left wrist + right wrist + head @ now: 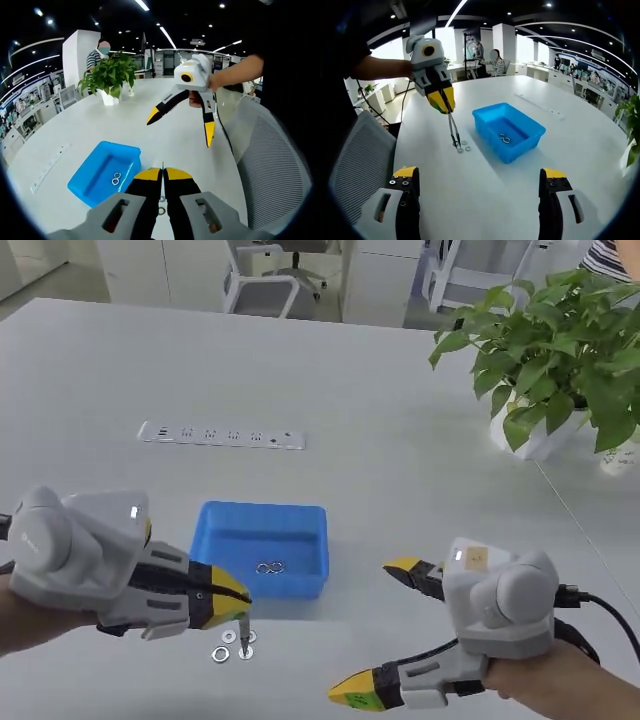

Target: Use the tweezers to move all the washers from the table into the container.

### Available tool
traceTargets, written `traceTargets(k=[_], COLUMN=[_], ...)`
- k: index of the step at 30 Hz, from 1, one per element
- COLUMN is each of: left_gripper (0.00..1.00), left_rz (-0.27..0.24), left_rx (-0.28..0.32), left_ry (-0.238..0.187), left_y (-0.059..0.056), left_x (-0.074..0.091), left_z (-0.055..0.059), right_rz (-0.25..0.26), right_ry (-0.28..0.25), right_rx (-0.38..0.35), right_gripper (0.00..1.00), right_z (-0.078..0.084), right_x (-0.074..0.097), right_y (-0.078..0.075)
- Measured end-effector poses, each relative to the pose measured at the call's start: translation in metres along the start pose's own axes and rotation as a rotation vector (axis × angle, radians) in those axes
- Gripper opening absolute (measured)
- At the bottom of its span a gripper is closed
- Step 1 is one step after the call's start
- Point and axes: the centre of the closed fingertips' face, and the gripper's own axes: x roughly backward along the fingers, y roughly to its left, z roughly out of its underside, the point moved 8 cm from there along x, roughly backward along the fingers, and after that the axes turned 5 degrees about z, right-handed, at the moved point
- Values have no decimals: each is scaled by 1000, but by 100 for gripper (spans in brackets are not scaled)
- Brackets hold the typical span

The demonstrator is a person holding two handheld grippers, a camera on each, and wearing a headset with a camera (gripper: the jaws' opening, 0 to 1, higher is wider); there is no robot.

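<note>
Blue container (262, 585) sits on the counter (400, 440), two washers (270, 567) inside, loose washers (232, 647) just before it. Tweezers (454, 131), pinched in the left claw (444, 105), run near upright, tips down among those; the right gripper view gives their length, the left gripper view a sliver. Right claw (368, 632) gapes wide.

The upper length of the thin metal tweezers (243, 627) is hidden inside the closed yellow-tipped jaws of the left gripper (238, 602). In the left gripper view the tweezers show as no more than a hairline between those jaws.

Whether the tips pinch one of the small silver washers (221, 653), toward the near edge of the white table (400, 440), cannot be told. In the left gripper view the jaws cover most of these washers.

Inside the blue plastic container (300, 525) the stored washers (270, 567) overlap, so their count is unclear.

The green potted plant (550, 360) is cut off by the head view's right edge.

Markings on the white power strip (222, 436) are too small to read.
</note>
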Motion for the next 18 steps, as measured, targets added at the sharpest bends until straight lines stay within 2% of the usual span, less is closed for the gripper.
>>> traceTargets(k=[10, 18], left_gripper=[6, 6], left_rz=[1, 10], left_rx=[-8, 14], left_ry=[9, -6], left_y=[0, 1], left_x=[-3, -1], left_z=[5, 6], right_rz=[-3, -13], right_ry=[2, 5], right_rx=[3, 5], right_gripper=[100, 100], right_z=[1, 1], right_x=[-1, -4], right_y=[0, 2])
